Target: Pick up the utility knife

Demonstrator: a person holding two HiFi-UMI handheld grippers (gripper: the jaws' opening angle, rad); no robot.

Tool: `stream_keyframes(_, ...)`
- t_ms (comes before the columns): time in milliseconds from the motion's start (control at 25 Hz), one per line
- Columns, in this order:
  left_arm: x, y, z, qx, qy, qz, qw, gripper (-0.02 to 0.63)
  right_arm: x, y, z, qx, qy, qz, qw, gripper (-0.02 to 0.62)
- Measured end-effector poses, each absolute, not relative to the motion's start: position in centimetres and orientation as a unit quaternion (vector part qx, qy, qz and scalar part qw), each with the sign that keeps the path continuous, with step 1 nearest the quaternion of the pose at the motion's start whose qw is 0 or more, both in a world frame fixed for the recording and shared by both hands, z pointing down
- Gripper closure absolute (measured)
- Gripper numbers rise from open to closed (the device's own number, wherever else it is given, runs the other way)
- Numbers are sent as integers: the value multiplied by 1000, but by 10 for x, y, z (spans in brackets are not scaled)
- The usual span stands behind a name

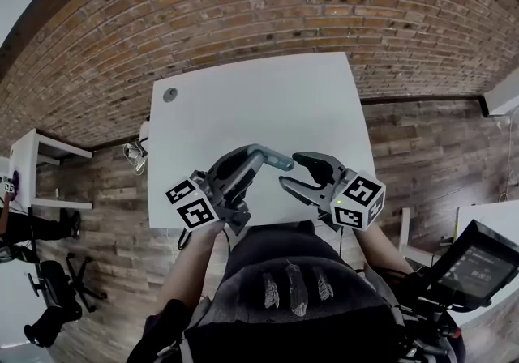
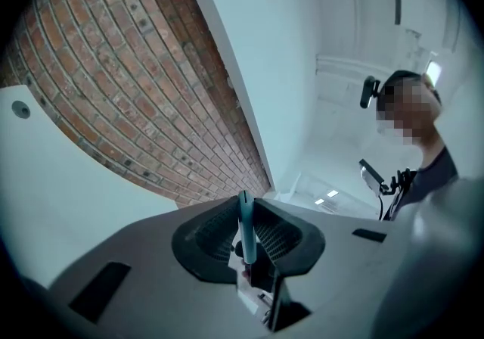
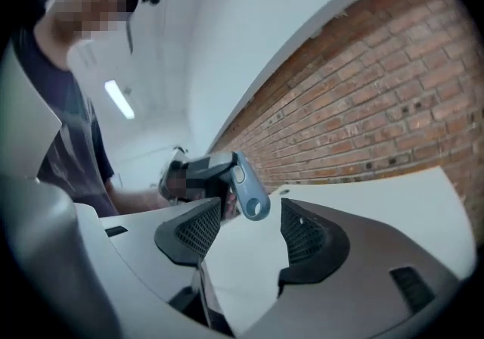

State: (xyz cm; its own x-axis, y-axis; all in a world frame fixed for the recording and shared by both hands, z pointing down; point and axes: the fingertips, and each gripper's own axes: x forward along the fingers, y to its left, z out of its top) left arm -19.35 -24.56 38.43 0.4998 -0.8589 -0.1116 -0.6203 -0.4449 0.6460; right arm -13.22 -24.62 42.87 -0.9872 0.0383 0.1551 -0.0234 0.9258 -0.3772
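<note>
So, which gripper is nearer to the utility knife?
Left. The left gripper is shut on the utility knife, which stands between its pads. The right gripper is open, its fingertips close by the knife's free end, the pads not pressing it.

The knife (image 3: pixel 246 190) is slim and blue-grey, with a rounded end that bears a round hole and an oval button just behind it. It is pinched edge-on between the pads of the left gripper (image 1: pixel 253 155) — held off the worktop (image 1: pixel 243 102), roughly level. Its rounded end sticks out past that gripper and hangs between the right gripper's (image 1: pixel 290 171) spread jaws — a gap shows to either pad.
</note>
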Motion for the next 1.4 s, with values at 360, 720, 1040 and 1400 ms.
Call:
stream_keyframes(360,-165,-241,361,842,-429,-224,238,552,-132,-251,392,-93,-888,442,-91,364)
stream_keyframes(720,-156,-229,360,840,-437,-223,233,555,-131,-239,388,-140,-860,478,-112,490)
stream_keyframes(1040,-152,-223,382,818,-463,-223,258,537,-119,-231,401,-151,-850,496,-91,528)
stream_keyframes(1400,-178,-207,388,775,-580,-137,211,468,-86,-262,399,-81,-891,439,-79,528)
